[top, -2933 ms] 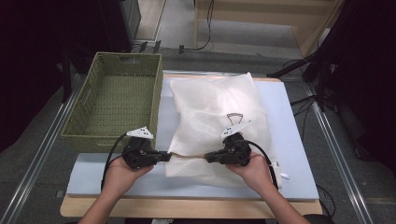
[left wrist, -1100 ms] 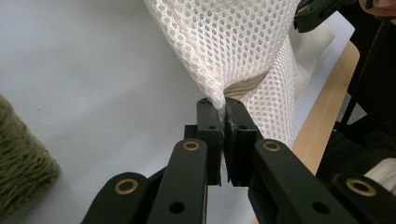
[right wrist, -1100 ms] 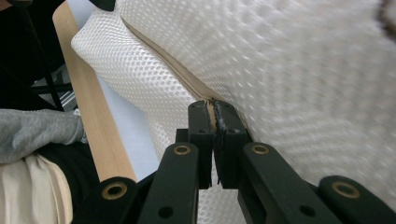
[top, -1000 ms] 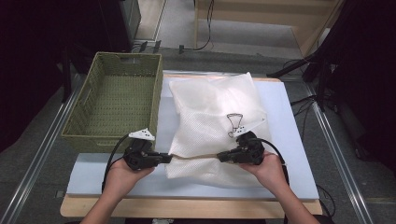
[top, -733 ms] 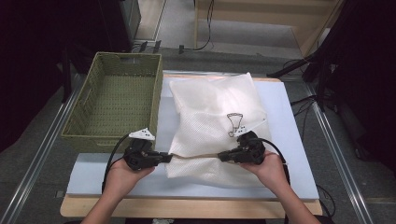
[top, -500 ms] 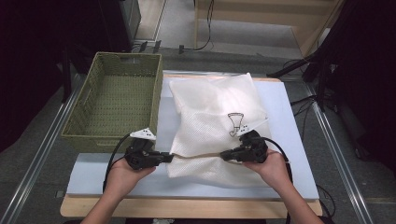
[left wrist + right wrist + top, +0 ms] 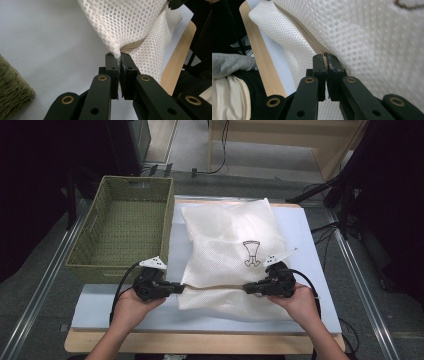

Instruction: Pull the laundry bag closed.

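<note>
With right gripper (image 7: 248,289) shifted toward lower right, both it and left gripper (image 7: 181,287) clamped shut on mesh bag (image 7: 231,251) zipper band (image 7: 215,287), now stretched taut for opening.

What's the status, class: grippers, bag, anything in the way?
Left gripper shut on mesh bag corner at zipper end. Right gripper shut on zipper. Zipper line taut between them. Basket off to the left, nothing blocking.

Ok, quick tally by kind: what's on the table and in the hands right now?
Mesh laundry bag: 1
Woven green basket: 1
Grippers, left and right, both clamped on the bag's zipper edge: 2
Total: 4
</note>
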